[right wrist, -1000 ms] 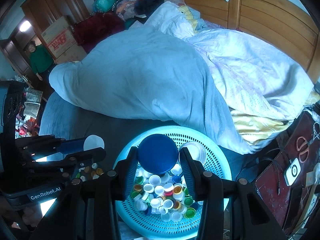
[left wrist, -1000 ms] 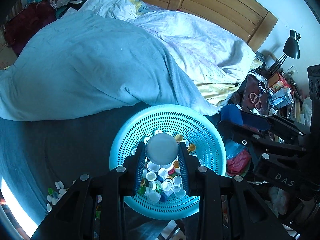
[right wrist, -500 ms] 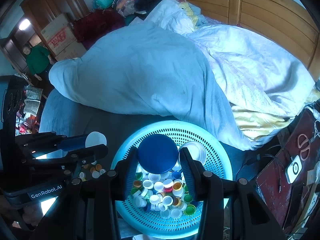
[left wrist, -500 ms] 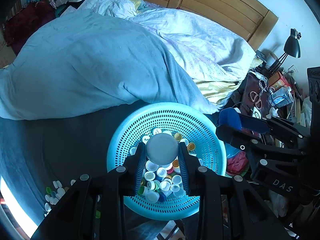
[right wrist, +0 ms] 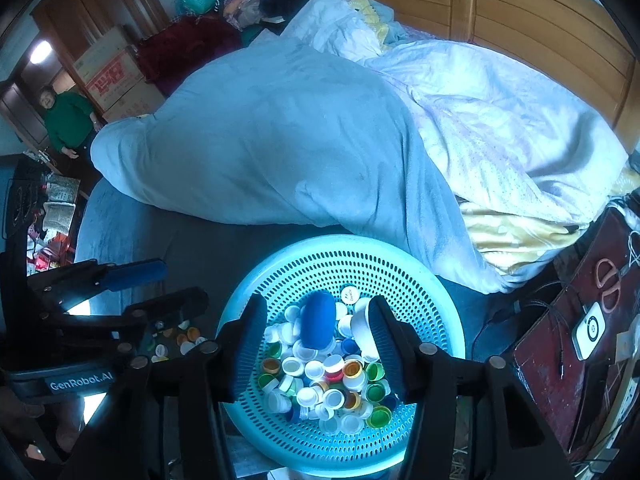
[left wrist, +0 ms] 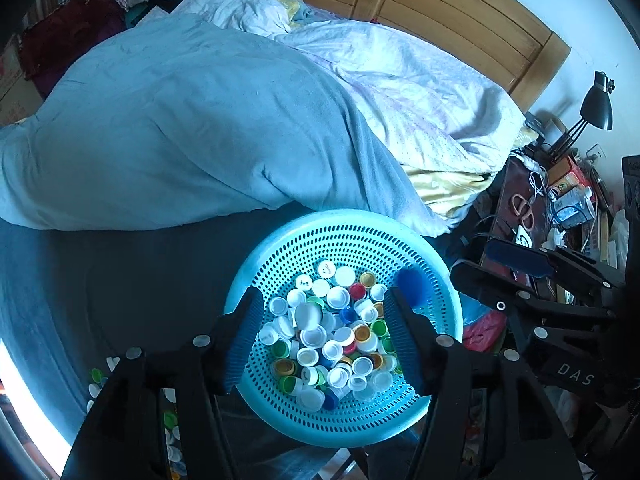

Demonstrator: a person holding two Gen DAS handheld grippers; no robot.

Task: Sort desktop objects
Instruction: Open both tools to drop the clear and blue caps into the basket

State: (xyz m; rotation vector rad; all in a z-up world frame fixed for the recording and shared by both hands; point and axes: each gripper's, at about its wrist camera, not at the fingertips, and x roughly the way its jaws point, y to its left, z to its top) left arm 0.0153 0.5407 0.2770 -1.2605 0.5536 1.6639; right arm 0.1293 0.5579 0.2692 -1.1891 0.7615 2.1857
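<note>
Your left gripper (left wrist: 324, 320) is hanging spread wide over the basket, its jaws gripping nothing; directly between and below them a round white lid (left wrist: 308, 314) is lying among the caps, blurred, so you cannot tell its tilt. Your right gripper (right wrist: 318, 330) is likewise standing wide apart and empty. Between its jaws the large blue lid (right wrist: 317, 326) is sitting on edge in the pile, tilted, its long axis running away from you toward the bed, face turned slightly left. Just inside the right jaw a white cup-shaped lid (right wrist: 363, 330) is leaning against the heap.

Beneath both tools the perforated turquoise basket (right wrist: 400, 276) is holding the pile of small bottle caps (right wrist: 324, 380), white, green, orange, red and blue mixed together. Out to the left of your left gripper, loose caps (left wrist: 98, 380) are lying on the dark surface outside the basket. Beyond the basket a pale blue duvet (left wrist: 180, 128) is covering the bed, and to the right a cluttered side table (left wrist: 532, 208) is standing with a black desk lamp (left wrist: 596, 108).
</note>
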